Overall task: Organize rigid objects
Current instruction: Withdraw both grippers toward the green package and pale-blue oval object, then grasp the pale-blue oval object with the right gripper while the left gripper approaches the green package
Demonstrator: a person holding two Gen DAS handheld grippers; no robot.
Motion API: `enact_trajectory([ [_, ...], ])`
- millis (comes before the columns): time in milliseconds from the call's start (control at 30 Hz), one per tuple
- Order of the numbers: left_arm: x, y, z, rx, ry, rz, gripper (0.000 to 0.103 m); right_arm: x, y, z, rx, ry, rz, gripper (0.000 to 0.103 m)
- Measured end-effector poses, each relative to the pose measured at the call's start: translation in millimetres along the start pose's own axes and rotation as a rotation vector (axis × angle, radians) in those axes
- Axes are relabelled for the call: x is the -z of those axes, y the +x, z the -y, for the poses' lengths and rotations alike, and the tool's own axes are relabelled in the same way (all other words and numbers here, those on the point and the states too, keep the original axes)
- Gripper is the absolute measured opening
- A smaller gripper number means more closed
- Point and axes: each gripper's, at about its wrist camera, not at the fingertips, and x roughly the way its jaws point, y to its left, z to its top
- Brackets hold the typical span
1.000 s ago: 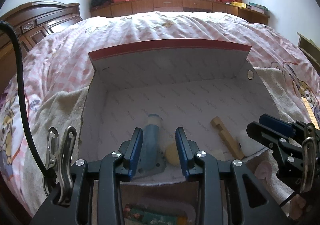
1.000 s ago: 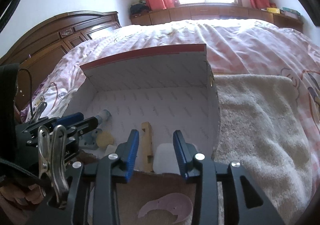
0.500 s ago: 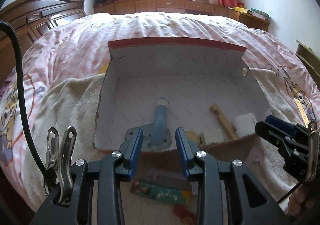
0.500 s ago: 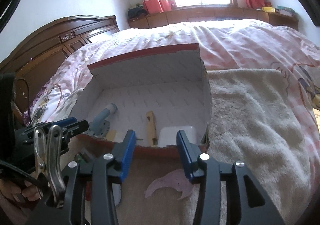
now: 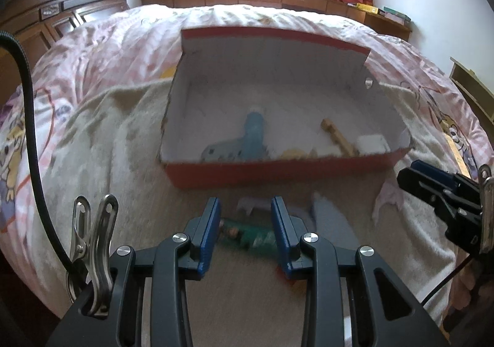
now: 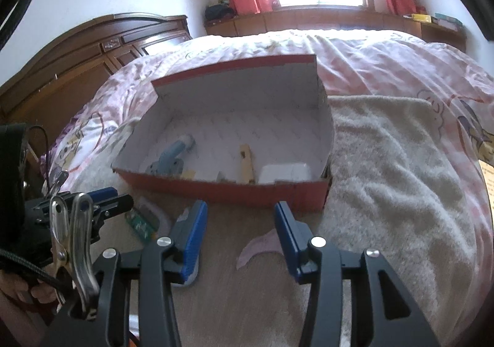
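Observation:
A red box point(image 5: 278, 171) with a white inside lies open on a beige towel. It holds a blue-handled tool point(image 5: 253, 137), a wooden piece point(image 5: 338, 138), a white block point(image 5: 372, 143) and a small yellow thing point(image 5: 293, 154). My left gripper point(image 5: 245, 229) hovers open in front of the box, above a green packet point(image 5: 247, 234) on the towel, with nothing in its jaws. My right gripper point(image 6: 240, 233) is open too, wider than the left, and empty. A pink crescent piece point(image 6: 259, 246) lies under it. In the right wrist view the box point(image 6: 222, 192) stands just ahead and the left gripper point(image 6: 105, 202) is at the left.
The towel point(image 6: 386, 177) covers a pink checked bedspread point(image 6: 386, 69). A grey-blue flat thing point(image 5: 330, 220) lies right of the green packet. A dark wooden headboard point(image 6: 77, 69) rises at the left. A hand point(image 6: 21, 288) shows at the lower left edge.
Both grippers have drawn back from over the box to the towel in front of it. The right jaws stand wider than before. The green packet and the pink crescent have come into view.

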Motion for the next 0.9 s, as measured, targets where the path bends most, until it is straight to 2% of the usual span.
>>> enact_trajectory([
  [100, 10.8, 2.8, -5.8, 0.011, -0.009, -0.027, 0.035, 6.7, 0.6, -3.0, -0.005, -0.003, -0.016, 0.048],
  [167, 16.5, 4.2, -7.2, 0.031, -0.011, -0.039, 0.038, 10.5, 0.8, -4.6, -0.005, -0.006, -0.026, 0.048],
  [367, 26.0, 8.4, -1.9, 0.072, 0.023, -0.054, 0.06, 20.1, 0.7, -7.7, -0.007, -0.006, -0.048, 0.048],
  [433, 27.2, 9.6, 2.1, 0.083, 0.043, -0.05, 0.07, 22.9, 0.5, -8.5, -0.007, -0.008, -0.054, 0.048],
  [500, 29.5, 11.7, 6.7, 0.092, 0.07, -0.05, 0.075, 25.8, 0.0, -8.9, -0.008, -0.008, -0.06, 0.048],
  [700, 30.1, 26.4, 8.4, 0.047, 0.103, -0.065, 0.076, 31.7, 0.0, -11.2, -0.013, -0.014, -0.078, 0.048],
  [900, 26.4, 34.7, 8.9, 0.038, 0.126, -0.056, 0.076, 34.8, 2.8, -16.6, -0.019, -0.027, -0.094, 0.048],
])
